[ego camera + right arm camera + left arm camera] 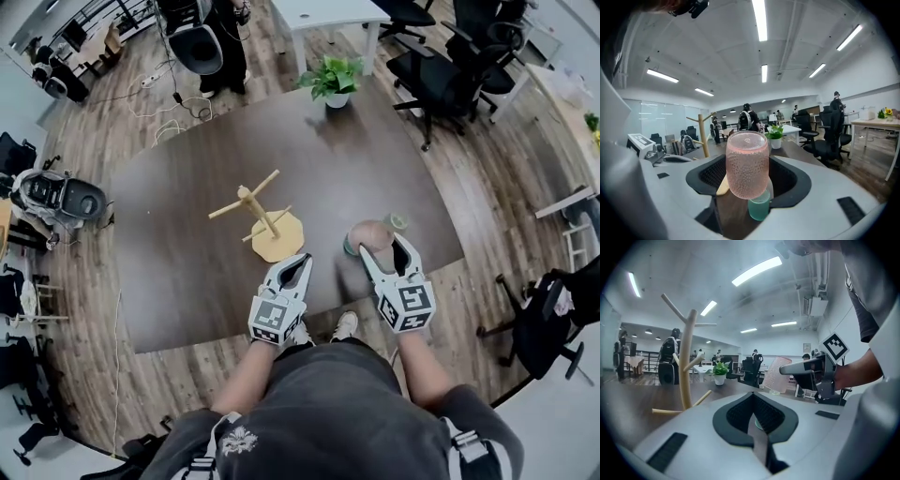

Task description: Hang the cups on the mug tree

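**Pink cup in the right gripper, beside the mug tree**

We see the right gripper (pixel 381 246) with its jaws spread wide and clamped on a pink dimpled cup (pixel 747 164), one pad on each side of it. The cup's closed end faces up in the right gripper view. A small green cup (pixel 759 208) shows just beneath it on the dark surface (pixel 187 272). The left gripper (pixel 298 264) sits just beside the right one, jaw tips together with nothing held between them. Ahead of the left gripper stands the wooden mug tree (pixel 264 220), upright on its pale base and apart from the pink cup, which is not yet hung. A potted plant (pixel 333 82) sits at the far edge.
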### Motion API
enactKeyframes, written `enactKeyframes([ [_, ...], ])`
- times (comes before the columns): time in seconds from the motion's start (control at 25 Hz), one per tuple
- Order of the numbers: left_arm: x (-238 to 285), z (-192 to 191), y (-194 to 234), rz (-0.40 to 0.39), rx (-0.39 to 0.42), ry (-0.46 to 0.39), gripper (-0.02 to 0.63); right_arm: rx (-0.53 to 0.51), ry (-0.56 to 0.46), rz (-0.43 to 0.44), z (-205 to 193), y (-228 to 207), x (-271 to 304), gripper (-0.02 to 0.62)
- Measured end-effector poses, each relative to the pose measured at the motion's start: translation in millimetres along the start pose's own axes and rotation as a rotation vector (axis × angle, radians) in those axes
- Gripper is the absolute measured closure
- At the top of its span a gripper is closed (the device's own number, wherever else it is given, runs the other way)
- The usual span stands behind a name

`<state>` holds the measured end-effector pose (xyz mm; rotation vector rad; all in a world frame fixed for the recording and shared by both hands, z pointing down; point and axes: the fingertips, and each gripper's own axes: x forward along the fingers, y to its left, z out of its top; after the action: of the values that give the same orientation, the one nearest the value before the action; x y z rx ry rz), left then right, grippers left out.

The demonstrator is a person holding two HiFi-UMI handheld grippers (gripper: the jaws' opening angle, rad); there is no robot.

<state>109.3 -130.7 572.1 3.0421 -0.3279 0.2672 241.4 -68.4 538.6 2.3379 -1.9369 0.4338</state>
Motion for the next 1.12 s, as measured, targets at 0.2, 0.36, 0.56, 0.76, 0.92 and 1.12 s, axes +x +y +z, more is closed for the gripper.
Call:
enactKeyframes([
  [0.2,-21.0,3.1,25.0,0.071,-0.008,-0.018,0.601,0.100,-0.006,0.105,10.0,26.6,33.6,0.293],
  [0.36,-38.1,5.9,44.5,0.132,-0.023,-0.037,0.601,0.179,0.006,0.174,13.3,44.8,63.9,0.293],
  [0.56,-54.4,3.8,64.7,0.191,-0.034,-0.039,0.601,0.291,0.041,0.239,11.8,60.4,100.2,0.293],
  [0.76,-67.7,-0.6,77.1,0.243,-0.041,-0.027,0.601,0.433,0.077,0.276,1.1,65.1,129.9,0.293],
  [0.92,-75.5,-4.7,87.6,0.276,-0.044,-0.025,0.601,0.514,0.097,0.292,-3.0,66.9,150.6,0.293],
  [1.12,-81.6,-5.6,99.5,0.303,-0.049,-0.028,0.601,0.579,0.130,0.306,-10.3,73.4,166.3,0.293],
])
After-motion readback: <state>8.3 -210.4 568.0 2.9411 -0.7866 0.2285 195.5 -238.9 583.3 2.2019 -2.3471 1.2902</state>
